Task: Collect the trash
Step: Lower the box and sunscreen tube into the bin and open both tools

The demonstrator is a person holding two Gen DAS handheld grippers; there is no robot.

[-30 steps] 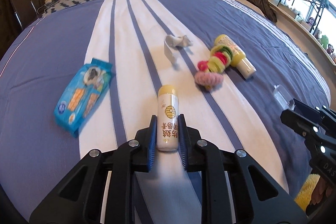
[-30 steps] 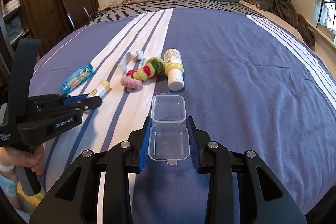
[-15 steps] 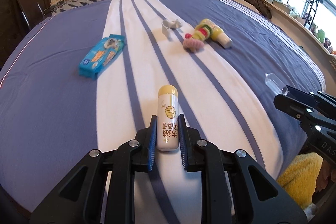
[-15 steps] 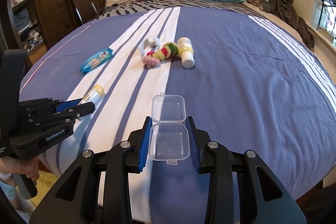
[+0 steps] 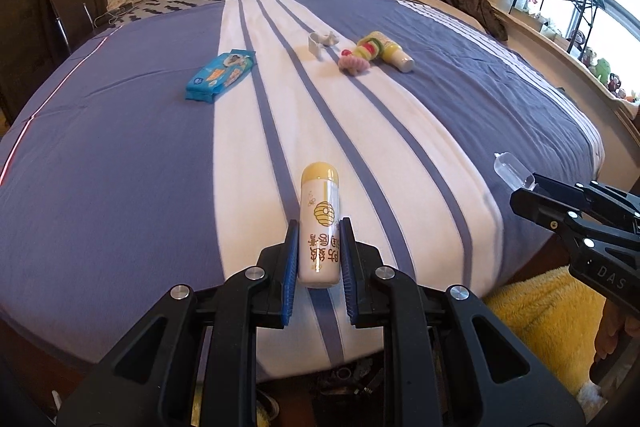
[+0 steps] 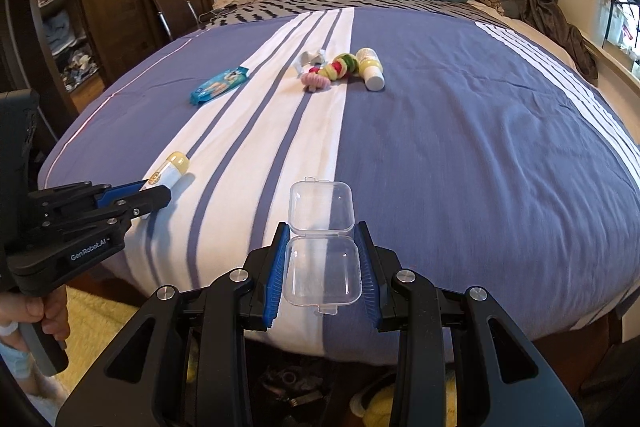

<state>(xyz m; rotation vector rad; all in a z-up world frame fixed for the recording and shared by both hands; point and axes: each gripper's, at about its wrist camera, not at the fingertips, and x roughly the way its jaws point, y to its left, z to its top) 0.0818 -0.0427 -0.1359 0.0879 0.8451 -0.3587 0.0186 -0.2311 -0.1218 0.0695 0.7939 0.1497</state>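
Both tools, left (image 5: 319, 269) and right (image 6: 322, 273), farther back from the bed (image 5: 120, 155) now.

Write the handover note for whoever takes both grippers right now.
Left gripper: shut on the yellow-capped bottle, near the foot of the bed.
Right gripper: shut on the open clear box, also at the foot.
Done: both picked up.
Left on the bed: blue packet, white scrap, hair ties, second bottle. No bin in view.
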